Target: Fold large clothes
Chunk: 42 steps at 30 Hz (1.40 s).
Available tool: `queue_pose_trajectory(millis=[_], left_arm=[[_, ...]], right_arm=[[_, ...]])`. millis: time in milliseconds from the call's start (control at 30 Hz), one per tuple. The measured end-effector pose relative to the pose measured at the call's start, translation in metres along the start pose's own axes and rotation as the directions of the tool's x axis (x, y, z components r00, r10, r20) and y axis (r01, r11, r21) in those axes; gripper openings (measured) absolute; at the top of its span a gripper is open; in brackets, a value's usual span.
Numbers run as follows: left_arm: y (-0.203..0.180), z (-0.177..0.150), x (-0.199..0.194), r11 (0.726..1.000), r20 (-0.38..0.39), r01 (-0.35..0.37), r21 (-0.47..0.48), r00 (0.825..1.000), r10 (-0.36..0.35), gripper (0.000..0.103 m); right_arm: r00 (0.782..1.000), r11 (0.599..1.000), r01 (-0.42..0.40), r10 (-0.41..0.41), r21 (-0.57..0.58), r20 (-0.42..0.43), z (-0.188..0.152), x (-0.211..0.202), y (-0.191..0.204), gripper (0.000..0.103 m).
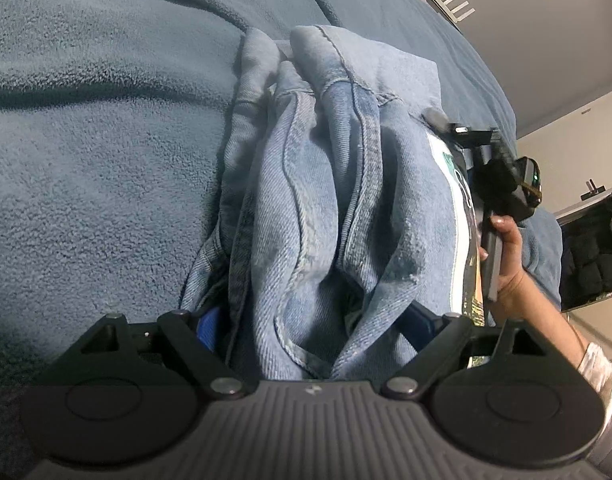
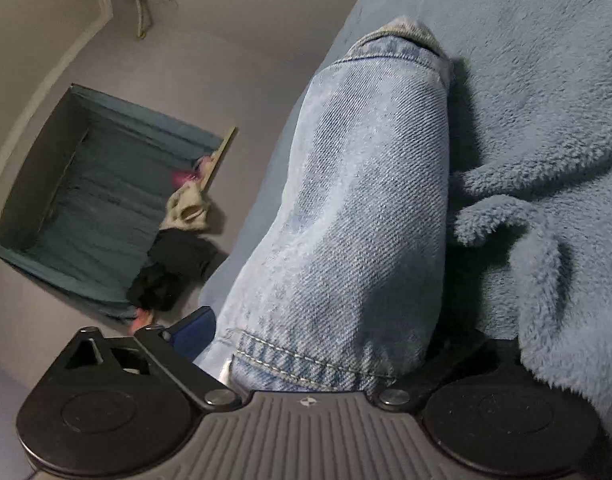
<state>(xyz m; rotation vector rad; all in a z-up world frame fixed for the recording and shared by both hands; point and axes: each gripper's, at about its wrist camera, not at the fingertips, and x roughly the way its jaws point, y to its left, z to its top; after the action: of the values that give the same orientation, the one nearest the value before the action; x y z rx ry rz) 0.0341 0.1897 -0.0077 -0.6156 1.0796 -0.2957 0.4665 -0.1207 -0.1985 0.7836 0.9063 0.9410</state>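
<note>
Bunched denim fills the space between my left jaws (image 1: 312, 344), which are closed in on a thick gather of the jeans (image 1: 326, 208); the blue pads press into the cloth on both sides. From there the jeans run away from me in long folds across the blue fleece blanket (image 1: 106, 140) that covers the bed. Beside the jeans, on their far right edge, my right hand (image 1: 506, 264) grips the handle of the other tool, and a printed cloth (image 1: 464, 216) lies just under it, touching the denim. My right jaws (image 2: 318, 354) hold a stitched edge of the same jeans (image 2: 366, 200), clamped narrow on it, with the leg stretched out ahead along the blanket's edge. Below the bed, left of the jeans, an open box (image 2: 86, 200) sits on the floor (image 2: 226, 60) with dark clothes (image 2: 174, 268) spilling over its near corner.
</note>
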Motion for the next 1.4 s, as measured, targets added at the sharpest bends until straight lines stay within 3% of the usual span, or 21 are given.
queue_pose_trajectory(millis=[100,167,267,400,533,600,700,833,967,1067,1167,1233,1267,1300,1333,1400], left_arm=[[0.002,0.001,0.001,1.0,0.003,0.002,-0.005,1.0,-0.002,0.087],[0.004,0.0,0.002,1.0,0.003,0.005,-0.014,1.0,-0.004,0.087],[0.005,-0.001,0.004,1.0,0.004,-0.003,-0.022,1.0,0.003,0.087],[0.002,-0.002,0.008,1.0,0.001,-0.014,-0.008,1.0,0.014,0.087],[-0.007,-0.005,0.015,1.0,0.005,0.017,0.024,1.0,-0.017,0.083],[-0.012,-0.005,0.019,0.997,0.017,0.07,0.037,0.997,-0.071,0.081],[-0.028,-0.002,0.029,0.993,0.023,0.069,0.094,0.997,-0.072,0.081],[-0.043,0.014,0.053,0.987,0.02,0.132,0.093,0.991,-0.135,0.08],[-0.074,0.041,0.092,0.975,0.03,0.181,0.126,0.982,-0.186,0.078],[-0.096,0.068,0.121,0.969,0.079,0.198,0.147,0.974,-0.211,0.074],[-0.102,0.089,0.14,0.957,0.129,0.247,0.151,0.955,-0.267,0.07],[-0.102,0.1,0.154,0.955,0.112,0.257,0.151,0.955,-0.275,0.07],[-0.101,0.102,0.161,0.955,0.093,0.262,0.141,0.957,-0.277,0.07],[-0.097,0.104,0.166,0.955,0.077,0.27,0.123,0.957,-0.281,0.07],[-0.096,0.104,0.17,0.954,0.076,0.278,0.114,0.955,-0.287,0.072],[-0.089,0.105,0.17,0.943,0.084,0.324,0.078,0.94,-0.33,0.074]], right_arm=[[0.995,0.999,0.037,-0.034,-0.026,0.092,-0.012,0.001,0.01,0.068],[0.988,0.998,0.055,-0.05,-0.034,0.147,-0.019,-0.002,0.021,0.06],[0.973,0.981,0.128,-0.096,-0.147,0.21,-0.03,-0.006,0.058,0.053],[0.953,0.942,0.195,-0.116,-0.274,0.28,-0.044,-0.015,0.102,0.05],[0.94,0.951,0.212,-0.136,-0.226,0.313,-0.05,-0.029,0.101,0.048],[0.933,0.952,0.211,-0.128,-0.223,0.335,-0.052,-0.037,0.101,0.047],[0.932,0.942,0.221,-0.127,-0.254,0.339,-0.045,-0.04,0.116,0.046],[0.934,0.919,0.239,-0.129,-0.314,0.332,-0.014,-0.065,0.127,0.044],[0.921,0.905,0.271,-0.144,-0.328,0.363,0.04,-0.086,0.129,0.039],[0.901,0.878,0.337,-0.195,-0.339,0.389,0.083,-0.094,0.123,0.038],[0.884,0.884,0.329,-0.165,-0.332,0.437,0.124,-0.106,0.114,0.038],[0.886,0.887,0.321,-0.158,-0.332,0.436,0.149,-0.097,0.102,0.041],[0.884,0.892,0.341,-0.197,-0.295,0.424,0.162,-0.095,0.085,0.051],[0.864,0.889,0.403,-0.291,-0.217,0.411,0.174,-0.091,0.064,0.075],[0.833,0.872,0.471,-0.39,-0.132,0.394,0.184,-0.087,0.047,0.081],[0.802,0.85,0.527,-0.49,-0.018,0.342,0.194,-0.087,0.015,0.079]])
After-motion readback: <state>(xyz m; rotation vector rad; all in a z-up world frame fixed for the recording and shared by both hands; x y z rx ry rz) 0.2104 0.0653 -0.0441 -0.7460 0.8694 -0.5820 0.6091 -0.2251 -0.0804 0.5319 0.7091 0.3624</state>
